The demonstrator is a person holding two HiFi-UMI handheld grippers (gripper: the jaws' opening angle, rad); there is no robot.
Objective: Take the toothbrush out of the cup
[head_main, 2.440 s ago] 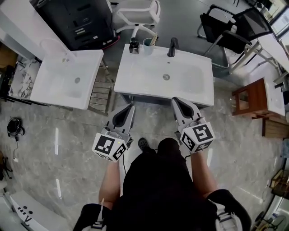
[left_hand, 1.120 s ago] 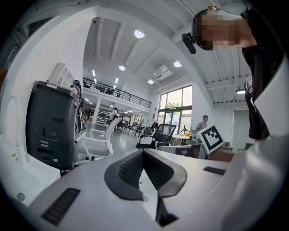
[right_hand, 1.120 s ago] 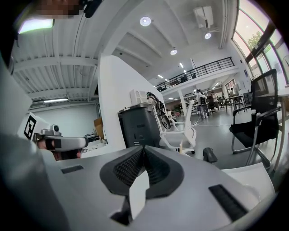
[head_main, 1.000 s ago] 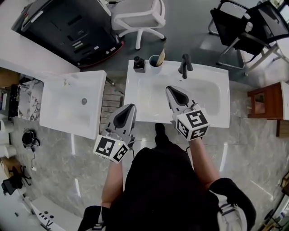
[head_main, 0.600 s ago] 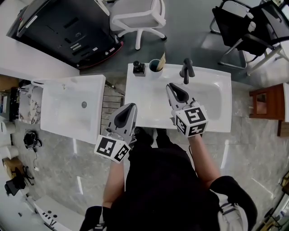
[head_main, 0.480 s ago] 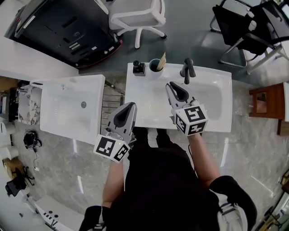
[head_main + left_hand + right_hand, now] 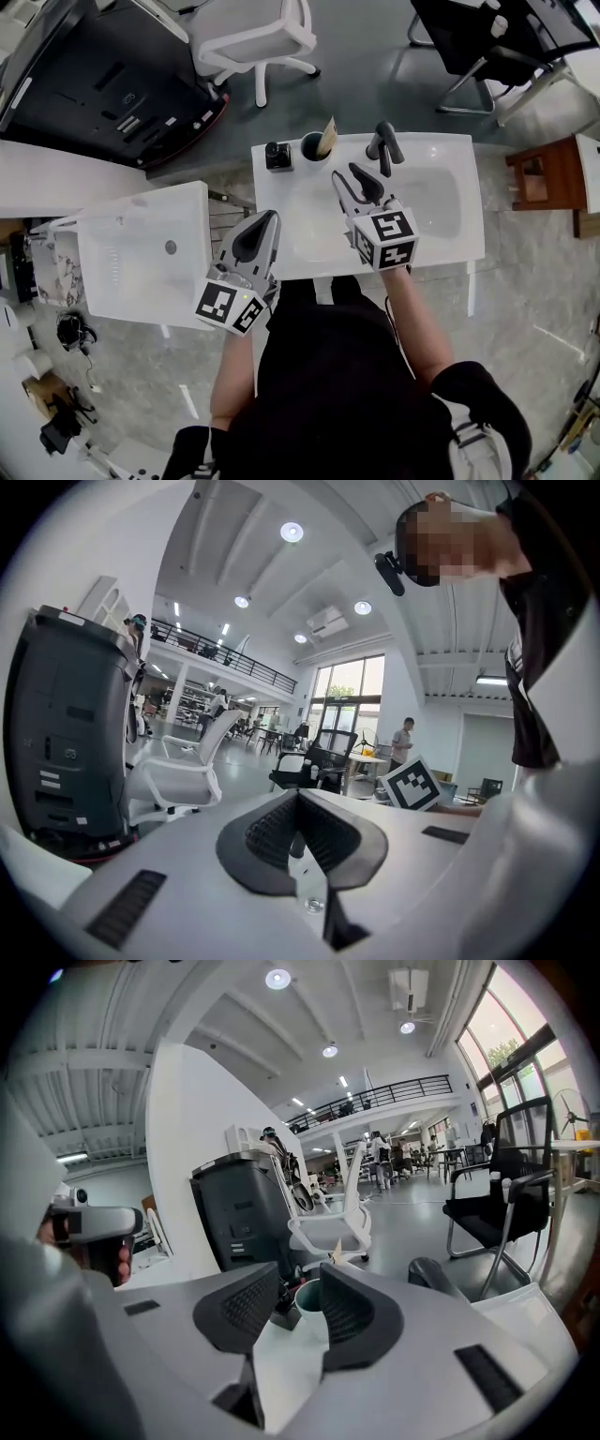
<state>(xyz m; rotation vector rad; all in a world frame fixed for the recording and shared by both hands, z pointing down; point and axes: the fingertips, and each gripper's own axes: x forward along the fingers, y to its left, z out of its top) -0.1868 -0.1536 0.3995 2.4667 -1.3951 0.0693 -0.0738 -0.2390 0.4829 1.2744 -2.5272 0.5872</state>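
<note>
A dark teal cup (image 7: 312,148) stands on the back left corner of the white sink (image 7: 441,234), with a toothbrush (image 7: 327,137) leaning out of it. My right gripper (image 7: 352,178) hovers over the basin a short way in front of the cup. Its jaws have just been opening and stand open, with nothing between them. In the right gripper view the cup (image 7: 308,1301) and the toothbrush tip (image 7: 335,1258) show beyond the right gripper (image 7: 295,1290). My left gripper (image 7: 270,218) is shut and empty at the sink's front left edge. The left gripper (image 7: 298,803) view shows the jaws pressed together.
A small black container (image 7: 277,156) stands left of the cup and a black faucet (image 7: 382,146) right of it. A second white sink (image 7: 141,253) stands to the left. A white office chair (image 7: 253,37) and a dark machine (image 7: 103,84) lie behind the sink.
Both grippers have moved forward over the sink towards the cup. The right gripper's jaws went from shut to open. The left gripper stays shut.
</note>
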